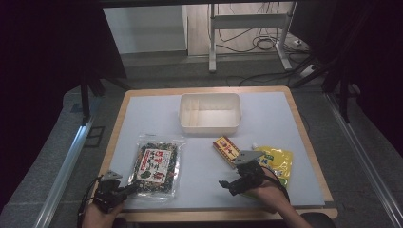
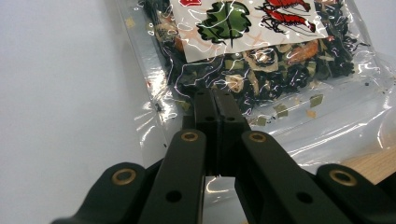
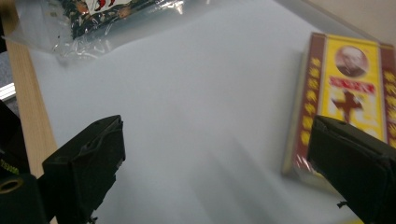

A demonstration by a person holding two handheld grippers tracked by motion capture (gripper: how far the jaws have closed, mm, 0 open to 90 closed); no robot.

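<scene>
On the table (image 1: 142,107), which has a pale mat over most of it, the biggest thing is a white plastic bin (image 1: 209,113) at the far middle, looks empty to me. Nearer the person on the left lies a clear bag of dried seaweed mix (image 1: 157,167), flat on the mat. Over on the right sits a yellow pouch (image 1: 278,160), with a small red-and-yellow box (image 1: 226,149) just beside it. Left gripper (image 2: 215,100) has its jaws pressed together, clamped on the near edge of the seaweed bag. Right gripper (image 3: 215,172) hangs over the bare mat with jaws wide apart, one jaw overlapping the box's near end.
</scene>
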